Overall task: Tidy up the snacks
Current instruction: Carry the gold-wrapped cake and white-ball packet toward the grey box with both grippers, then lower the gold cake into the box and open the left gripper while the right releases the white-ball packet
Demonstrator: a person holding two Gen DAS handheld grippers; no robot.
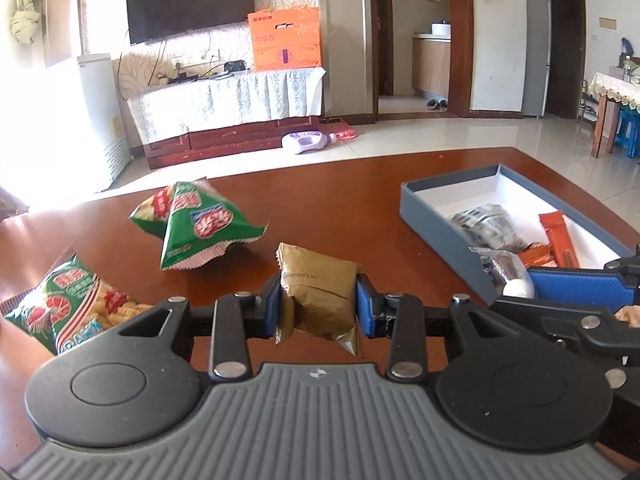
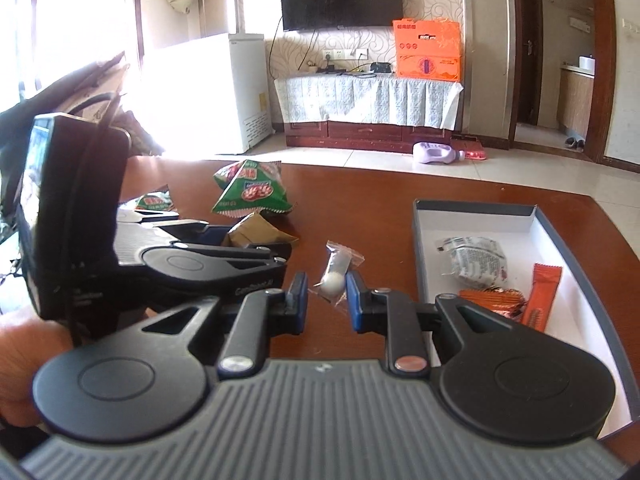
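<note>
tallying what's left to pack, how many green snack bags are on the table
2 clearly: one puffed-up green bag standing mid-table, and one shrimp-print green bag lying flat at the left edge. A third may sit behind the standing bag; the overlap hides it.

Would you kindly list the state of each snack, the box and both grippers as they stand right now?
Left gripper: shut on the brown packet.
Right gripper: fingers around the clear white-candy packet; contact unclear.
Grey box: open, lidless, holding a silver packet and orange packets.
Green pyramid bag: sealed, on the table.
Green chips bag: sealed, lying flat.
</note>
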